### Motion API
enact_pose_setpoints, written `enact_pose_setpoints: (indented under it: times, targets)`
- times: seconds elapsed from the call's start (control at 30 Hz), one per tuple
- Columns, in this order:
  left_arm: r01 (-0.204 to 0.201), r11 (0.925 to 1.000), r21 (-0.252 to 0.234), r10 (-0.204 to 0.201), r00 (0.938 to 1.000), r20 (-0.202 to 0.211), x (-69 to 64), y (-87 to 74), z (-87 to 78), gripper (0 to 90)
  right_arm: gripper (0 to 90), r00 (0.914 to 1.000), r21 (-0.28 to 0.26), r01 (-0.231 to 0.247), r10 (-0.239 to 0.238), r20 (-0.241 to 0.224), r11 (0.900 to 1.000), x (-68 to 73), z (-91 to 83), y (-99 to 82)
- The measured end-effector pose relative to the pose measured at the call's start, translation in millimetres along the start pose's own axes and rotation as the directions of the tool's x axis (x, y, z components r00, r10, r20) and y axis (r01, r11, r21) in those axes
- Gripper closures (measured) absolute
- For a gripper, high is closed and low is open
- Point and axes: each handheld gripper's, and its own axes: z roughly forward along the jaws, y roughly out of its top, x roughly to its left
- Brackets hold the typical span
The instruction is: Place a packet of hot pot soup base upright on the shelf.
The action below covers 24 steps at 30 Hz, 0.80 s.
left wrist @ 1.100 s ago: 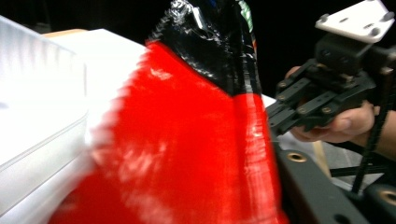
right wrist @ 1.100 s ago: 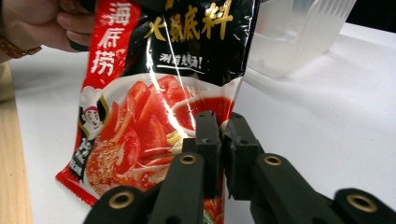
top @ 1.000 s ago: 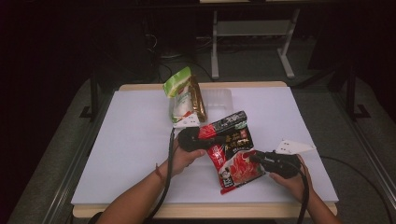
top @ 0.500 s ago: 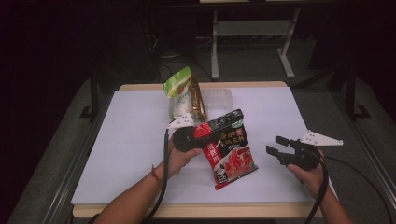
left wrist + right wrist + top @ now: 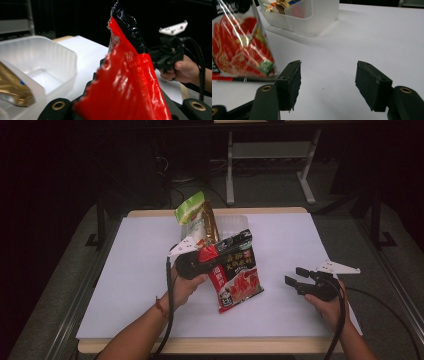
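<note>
1. Our left gripper point(image 5: 207, 257) has its jaws clamped on the upper corner of the red and black packet point(image 5: 235, 272), and the packet hangs tilted from that grip, its lower end right down at the white table point(image 5: 135, 270); we cannot tell whether it touches.
2. From the left gripper view, the packet point(image 5: 125, 82) rises straight out between the jaws, its serrated edge and black top strip standing tall.
3. Our right gripper point(image 5: 295, 277) is off to the right, well apart from the packet, jaws spread wide with nothing between them; they have just been opening.
4. In the right gripper view, the open gripper point(image 5: 328, 82) looks across bare table, with the packet point(image 5: 239, 42) off to the left, its lower corner just by the left jaw.
5. Behind the packet sits a clear plastic bin point(image 5: 231, 224) at the far edge of the table.
6. In that bin stand a green packet point(image 5: 189, 207) and a gold and brown one point(image 5: 210, 222), leaning against each other.
7. The left gripper view shows the bin's wall point(image 5: 53, 55) close by, left of the packet.
</note>
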Motion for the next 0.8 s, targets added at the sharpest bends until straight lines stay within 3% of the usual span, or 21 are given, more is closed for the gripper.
enact_pose_setpoints:
  times: [0.2,0.37,0.57,0.7,0.8]
  targets:
    - [-0.026,0.9990,-0.036,0.023,0.9975,-0.067,-0.9,15.7,-4.5,80.2,36.0,1.0000,-0.009,0.000,0.000,0.003,1.0000,1.1,-2.4,-0.6]
    - [-0.053,0.9940,-0.095,0.037,0.9849,-0.169,0.6,35.0,-7.1,80.2,36.0,1.0000,-0.020,0.003,-0.003,0.002,0.9998,2.3,-4.1,0.1]
    - [-0.064,0.9913,-0.115,0.031,0.9637,-0.265,10.3,57.4,-1.0,80.1,35.8,1.0000,-0.015,0.002,-0.002,-0.001,0.9999,2.2,-3.7,-0.4]
    - [-0.099,0.9907,-0.094,0.062,0.9408,-0.333,14.1,68.5,7.4,80.0,35.6,1.0000,-0.012,0.003,-0.003,-0.002,0.9999,3.3,-3.6,-0.9]
    - [-0.092,0.9903,-0.104,0.047,0.9265,-0.373,20.0,75.6,11.3,79.9,35.4,1.0000,-0.010,0.006,-0.006,-0.005,0.9999,3.8,-3.3,-1.2]
